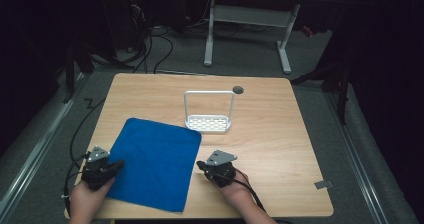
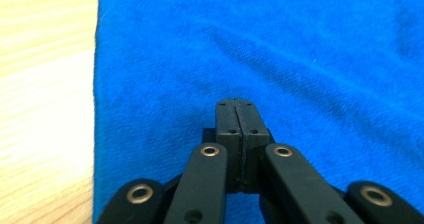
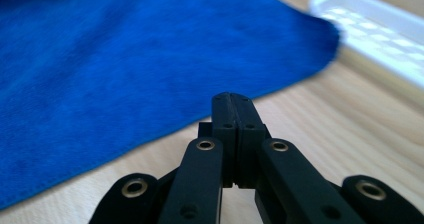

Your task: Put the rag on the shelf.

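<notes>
A blue cloth [image 1: 155,161] lies flat at lower centre of the worktop [image 1: 280,134], flanked by the left gripper [image 1: 116,165] and right gripper [image 1: 201,164], jaws pressed together, empty, seemingly poised to begin.

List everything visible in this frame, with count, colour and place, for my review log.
Cloth: one, blue, flat on the table's near left half.
Rack: one, white, with a tall hoop handle, mid-table beyond the cloth.
Table: one, light wood.
Round hole: one, dark, far edge of the table.
Desk frame: one, white, on the floor behind.
Left gripper: black, jaws shut, over the cloth's left edge.
Right gripper: black, jaws shut, over bare table beside the cloth.
</notes>
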`<move>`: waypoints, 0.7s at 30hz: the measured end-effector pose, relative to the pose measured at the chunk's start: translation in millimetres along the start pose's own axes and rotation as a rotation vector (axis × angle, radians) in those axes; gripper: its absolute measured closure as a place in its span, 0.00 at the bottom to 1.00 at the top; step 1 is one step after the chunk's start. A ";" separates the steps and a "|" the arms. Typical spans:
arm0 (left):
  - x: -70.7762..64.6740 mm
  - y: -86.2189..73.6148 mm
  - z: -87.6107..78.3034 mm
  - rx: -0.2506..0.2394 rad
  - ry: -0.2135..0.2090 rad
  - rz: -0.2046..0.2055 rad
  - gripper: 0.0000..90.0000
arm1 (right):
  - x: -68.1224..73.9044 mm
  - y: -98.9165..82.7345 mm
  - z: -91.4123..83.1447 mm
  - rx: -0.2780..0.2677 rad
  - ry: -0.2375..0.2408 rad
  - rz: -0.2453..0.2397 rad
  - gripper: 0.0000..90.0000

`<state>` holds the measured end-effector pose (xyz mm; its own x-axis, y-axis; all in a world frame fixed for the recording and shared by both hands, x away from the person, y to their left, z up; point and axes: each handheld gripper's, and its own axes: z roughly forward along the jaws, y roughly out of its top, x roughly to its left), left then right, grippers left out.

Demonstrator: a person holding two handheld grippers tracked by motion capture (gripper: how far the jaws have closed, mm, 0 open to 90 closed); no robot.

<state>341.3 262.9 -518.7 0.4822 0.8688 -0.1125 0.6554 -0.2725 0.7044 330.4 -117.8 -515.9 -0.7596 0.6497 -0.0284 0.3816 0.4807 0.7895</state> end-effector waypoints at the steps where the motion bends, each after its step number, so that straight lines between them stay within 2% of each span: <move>1: 1.9 -1.7 0.3 0.005 -0.003 -0.009 1.00 | 2.5 1.7 4.0 0.009 0.010 -0.008 1.00; 7: 7.7 -6.1 3.8 0.024 -0.017 -0.034 1.00 | 18.5 9.8 26.8 0.066 0.044 -0.058 1.00; 8: 7.7 -6.1 3.8 0.024 -0.017 -0.034 1.00 | 18.5 9.8 26.8 0.066 0.044 -0.058 1.00; 9: 7.6 -6.4 3.0 0.029 -0.018 -0.030 1.00 | 22.8 9.3 34.8 0.093 0.040 -0.079 1.00; 10: 7.6 -6.4 3.0 0.029 -0.018 -0.030 1.00 | 24.1 9.0 35.8 0.090 0.035 -0.087 1.00; 16: 3.4 -12.4 -1.3 0.024 -0.027 -0.027 1.00 | 22.2 8.0 32.8 0.099 0.026 -0.104 1.00; 18: -3.3 -14.9 -2.8 0.025 -0.030 -0.011 1.00 | 21.4 5.1 28.4 0.106 0.022 -0.088 1.00; 21: -10.1 -18.1 -5.0 0.027 -0.048 -0.001 1.00 | 22.8 1.1 22.7 0.110 0.008 -0.109 1.00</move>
<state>321.6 261.2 -526.8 0.5084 0.8485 -0.1471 0.6712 -0.2834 0.6850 325.4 -89.0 -529.6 -0.8037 0.5857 -0.1049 0.3519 0.6100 0.7100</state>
